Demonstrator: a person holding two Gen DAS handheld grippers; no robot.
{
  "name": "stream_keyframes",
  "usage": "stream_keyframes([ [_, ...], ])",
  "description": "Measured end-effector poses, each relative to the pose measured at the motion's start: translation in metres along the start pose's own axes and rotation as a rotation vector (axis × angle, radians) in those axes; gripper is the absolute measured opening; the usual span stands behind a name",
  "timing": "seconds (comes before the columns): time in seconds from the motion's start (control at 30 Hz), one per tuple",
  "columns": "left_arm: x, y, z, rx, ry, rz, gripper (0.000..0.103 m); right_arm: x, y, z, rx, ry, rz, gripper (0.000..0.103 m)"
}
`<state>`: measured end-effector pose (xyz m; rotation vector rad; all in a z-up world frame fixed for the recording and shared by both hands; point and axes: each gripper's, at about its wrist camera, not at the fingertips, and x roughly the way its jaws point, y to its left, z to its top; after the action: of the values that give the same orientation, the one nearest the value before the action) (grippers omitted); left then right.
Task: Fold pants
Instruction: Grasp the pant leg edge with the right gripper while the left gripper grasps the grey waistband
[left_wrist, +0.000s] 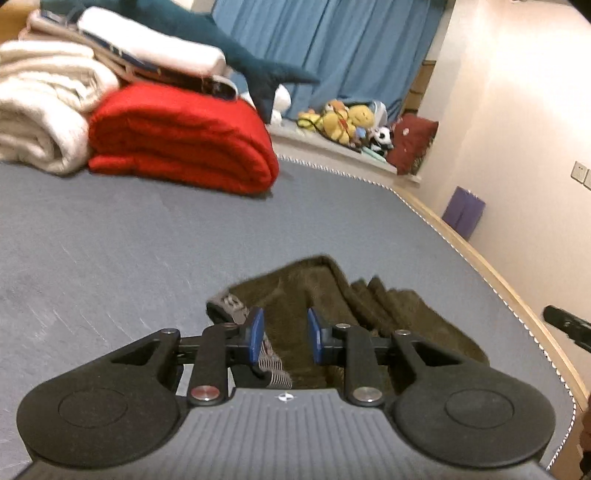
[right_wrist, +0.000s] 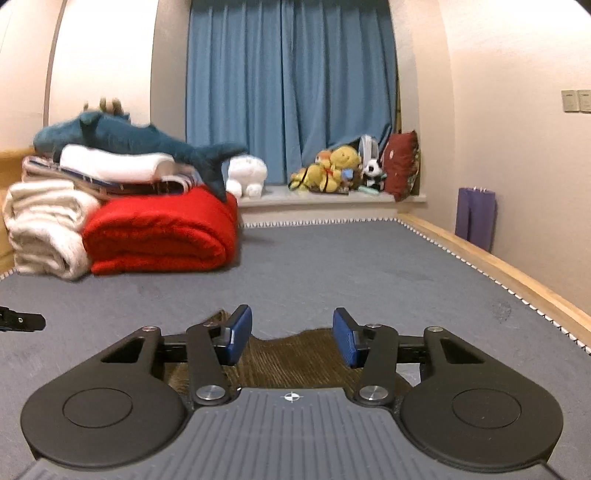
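Note:
Dark olive-brown pants (left_wrist: 325, 295) lie bunched and folded on the grey bed (left_wrist: 110, 251), with a grey patterned waistband (left_wrist: 231, 304) at their left end. My left gripper (left_wrist: 285, 336) hovers just over them. Its blue pads (left_wrist: 256, 334) stand a narrow gap apart, and I see no fabric pinched between them. In the right wrist view, my right gripper (right_wrist: 292, 338) is open wider above the near part of the pants (right_wrist: 295, 363), with nothing between its pads (right_wrist: 345, 341). A black part of the other gripper shows at each view's edge.
A folded red blanket (left_wrist: 181, 144), cream blankets (left_wrist: 40, 110) and a blue plush shark (left_wrist: 236, 51) are stacked at the bed's far left. Plush toys (right_wrist: 332, 166) and a red cushion (right_wrist: 400, 164) sit on the window ledge under blue curtains. A wooden bed rail (right_wrist: 498, 266) runs along the right.

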<state>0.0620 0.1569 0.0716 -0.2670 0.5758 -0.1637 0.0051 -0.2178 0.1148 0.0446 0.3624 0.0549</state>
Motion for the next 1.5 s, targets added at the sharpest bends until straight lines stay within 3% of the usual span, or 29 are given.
stream_keyframes([
  [0.07,0.027,0.016,-0.019,-0.023,0.088,0.001,0.029,0.020,-0.005,-0.018,-0.004,0.047,0.012,0.051],
  [0.1,0.045,0.024,-0.024,-0.063,0.174,0.016,0.030,0.031,-0.006,-0.031,-0.009,0.092,0.015,0.051],
  [0.13,0.057,0.031,-0.028,-0.106,0.211,-0.011,0.033,0.042,-0.007,-0.040,-0.011,0.156,0.004,0.053],
  [0.2,0.076,0.036,-0.032,-0.112,0.246,-0.017,0.045,0.062,-0.012,-0.053,0.051,0.272,0.048,0.055],
  [0.3,0.097,0.037,-0.035,-0.086,0.271,0.024,0.057,0.084,-0.015,-0.064,0.065,0.354,0.084,0.063],
  [0.33,0.104,0.038,-0.037,-0.092,0.283,0.022,0.066,0.092,-0.016,-0.068,0.051,0.370,0.073,0.065],
  [0.43,0.119,0.037,-0.042,-0.103,0.310,0.008,0.081,0.110,-0.014,-0.077,0.034,0.424,0.092,0.068],
  [0.57,0.138,0.036,-0.054,-0.061,0.332,0.016,0.084,0.126,-0.003,-0.093,-0.077,0.467,0.148,0.071],
  [0.77,0.160,0.040,-0.064,-0.050,0.362,0.040,0.084,0.135,0.007,-0.108,-0.165,0.520,0.112,0.071],
  [0.87,0.165,0.033,-0.063,-0.018,0.356,0.030,0.085,0.137,0.007,-0.107,-0.175,0.518,0.108,0.067],
  [0.93,0.169,0.028,-0.064,0.000,0.365,0.017,0.087,0.138,0.009,-0.106,-0.181,0.513,0.110,0.054],
  [1.03,0.172,0.018,-0.072,0.105,0.362,0.011,0.094,0.140,0.007,-0.107,-0.165,0.529,0.126,0.040],
  [1.17,0.173,0.004,-0.083,0.235,0.335,0.034,0.094,0.136,0.009,-0.104,-0.166,0.513,0.137,0.022],
  [1.27,0.172,0.002,-0.084,0.250,0.319,0.042,0.088,0.129,0.005,-0.098,-0.147,0.483,0.142,0.015],
  [1.43,0.167,0.013,-0.073,0.176,0.316,0.055,0.051,0.115,-0.017,-0.083,-0.082,0.406,0.111,0.013],
  [1.5,0.162,0.017,-0.068,0.160,0.304,0.045,0.044,0.108,-0.028,-0.075,-0.046,0.368,0.095,0.013],
])
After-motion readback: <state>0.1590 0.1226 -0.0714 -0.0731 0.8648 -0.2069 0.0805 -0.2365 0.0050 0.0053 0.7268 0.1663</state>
